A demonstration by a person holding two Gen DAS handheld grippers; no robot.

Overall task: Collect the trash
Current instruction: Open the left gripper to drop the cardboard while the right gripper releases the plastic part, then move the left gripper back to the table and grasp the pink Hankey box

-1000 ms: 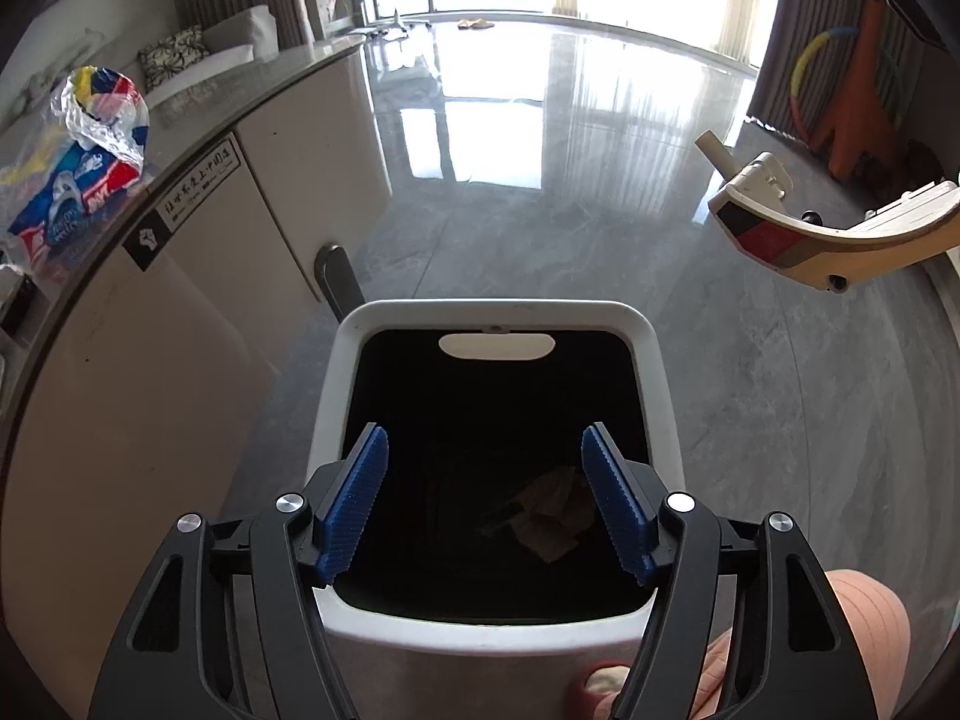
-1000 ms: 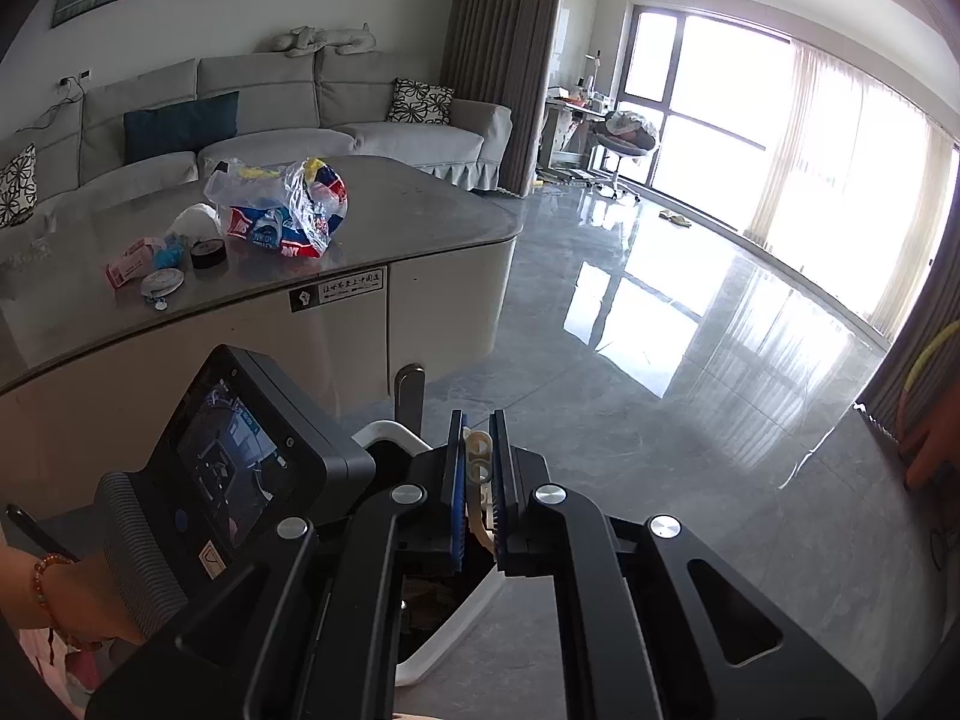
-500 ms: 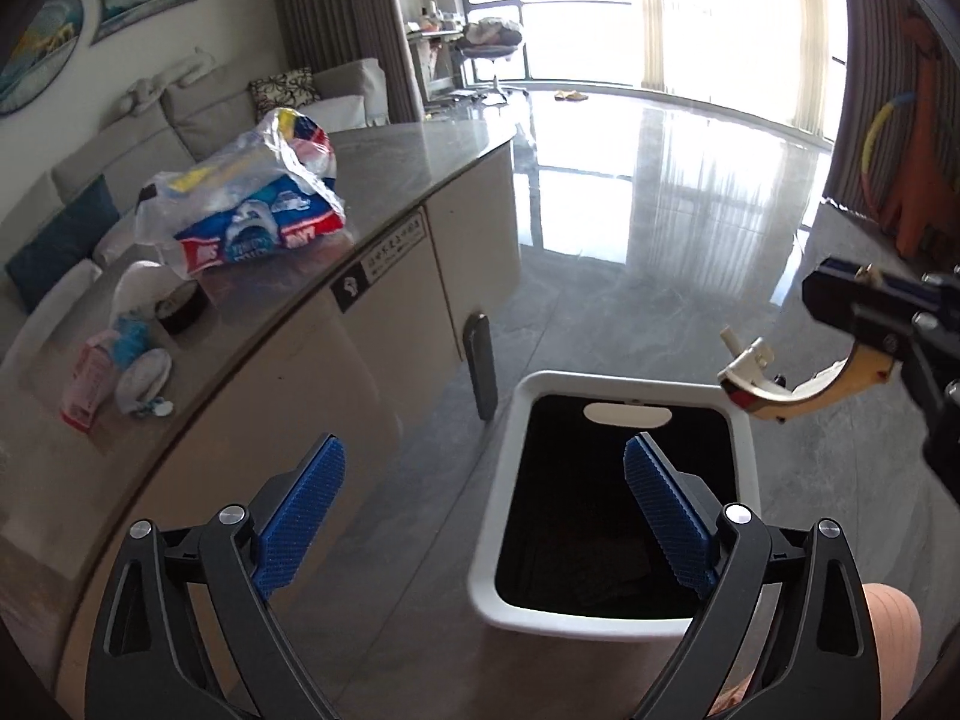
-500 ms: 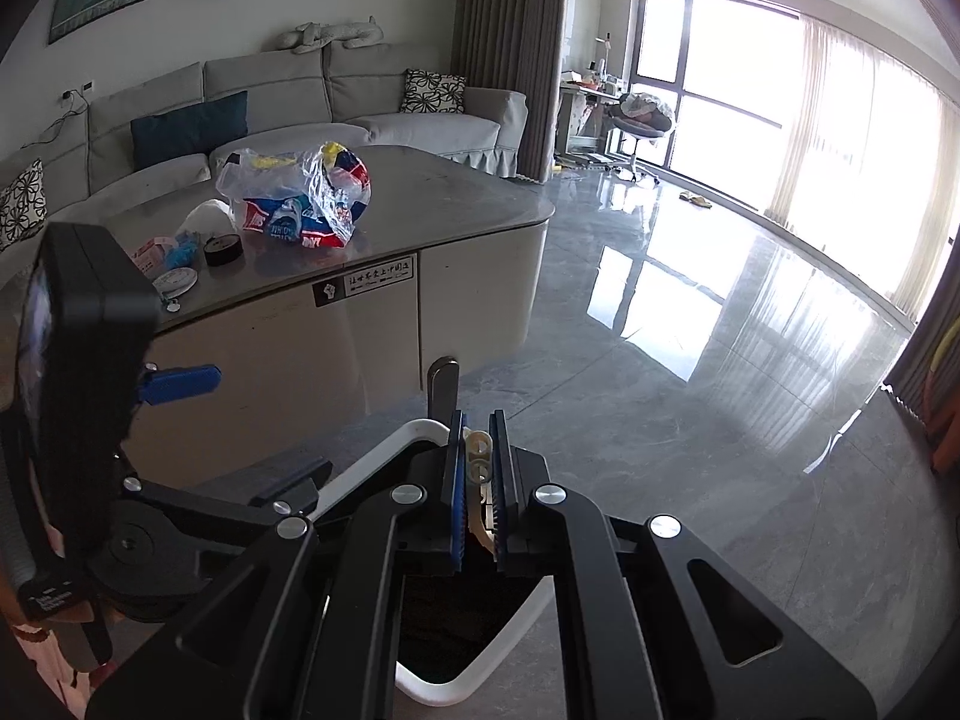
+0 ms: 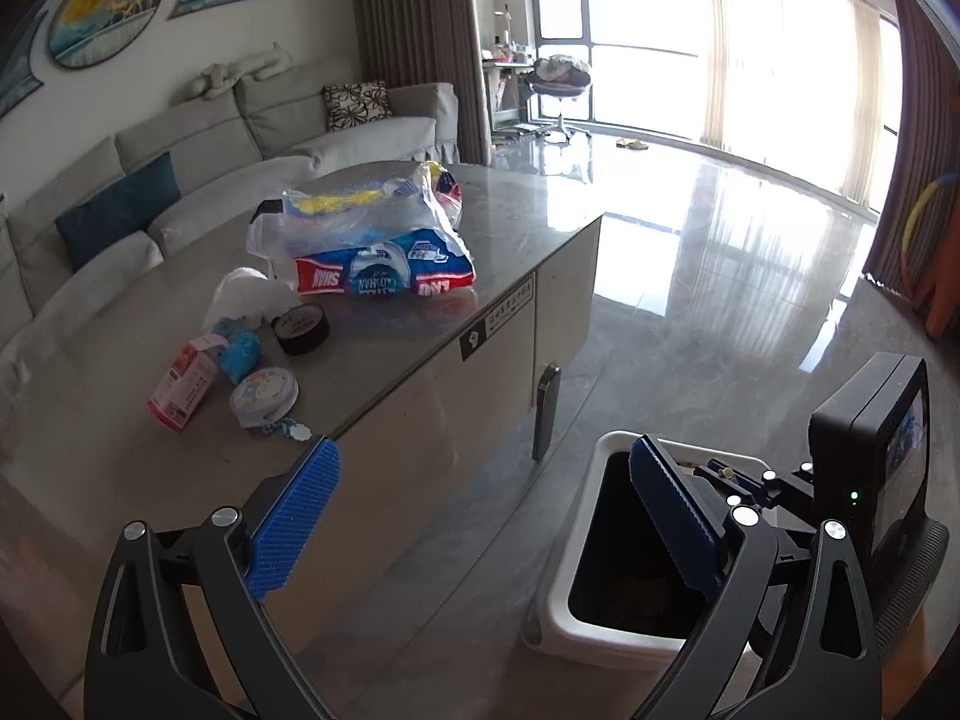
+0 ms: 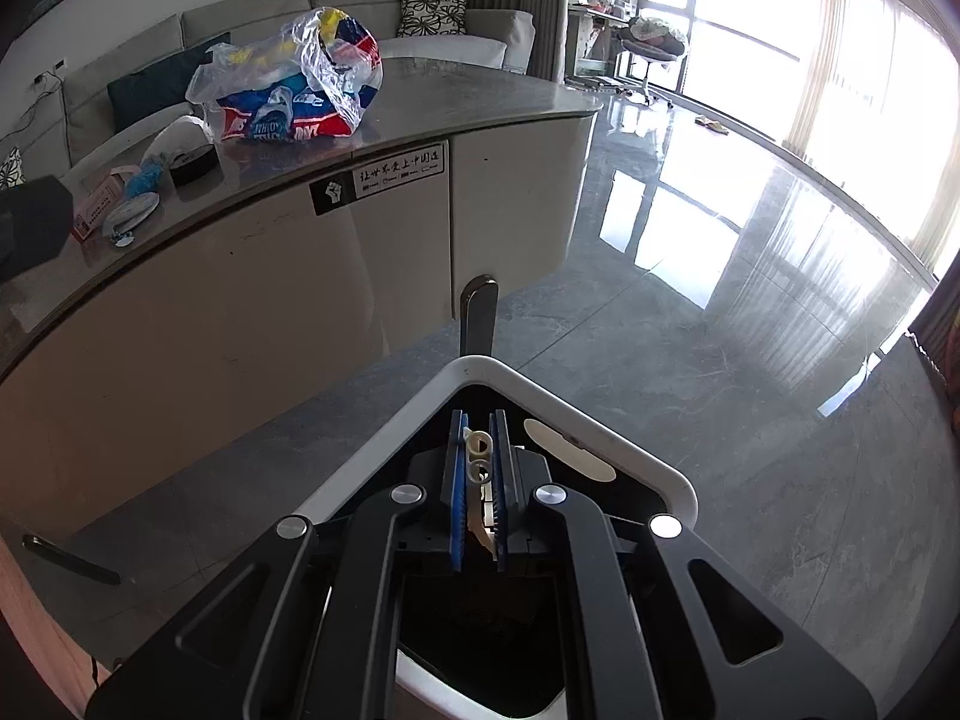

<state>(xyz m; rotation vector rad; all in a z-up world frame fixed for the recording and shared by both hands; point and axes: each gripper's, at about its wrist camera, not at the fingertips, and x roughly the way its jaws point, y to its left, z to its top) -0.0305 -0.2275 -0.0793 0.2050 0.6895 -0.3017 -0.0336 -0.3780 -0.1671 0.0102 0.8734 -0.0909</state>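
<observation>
Trash: a cream plastic scrap (image 6: 480,447) with small ring-shaped ends, pinched between the blue pads of the right gripper (image 6: 478,420), directly above the bin's dark opening.
Right gripper: jaws pressed onto the scrap, fingers pointing down into the bin; seen from the left wrist view it hangs over the bin's far rim (image 5: 729,474).
Bin: white with a black interior (image 5: 606,462), standing on the grey floor just beside the counter's cabinet front; something pale lies at its bottom, too dim to identify.
Left gripper: jaws spread wide and holding nothing (image 5: 483,531), raised near the counter edge, one pad over the counter side and the other over the bin.
Counter: grey top (image 5: 528,210) carrying more litter, namely a clear bag (image 5: 366,234) of packaging, a black tape roll (image 5: 300,329), a pink carton (image 5: 183,387), a blue wad (image 5: 240,354), a round lid (image 5: 264,394) and a white crumpled piece (image 5: 243,294).
Room: sofa (image 5: 288,132) behind the counter, bright windows beyond a glossy floor.
</observation>
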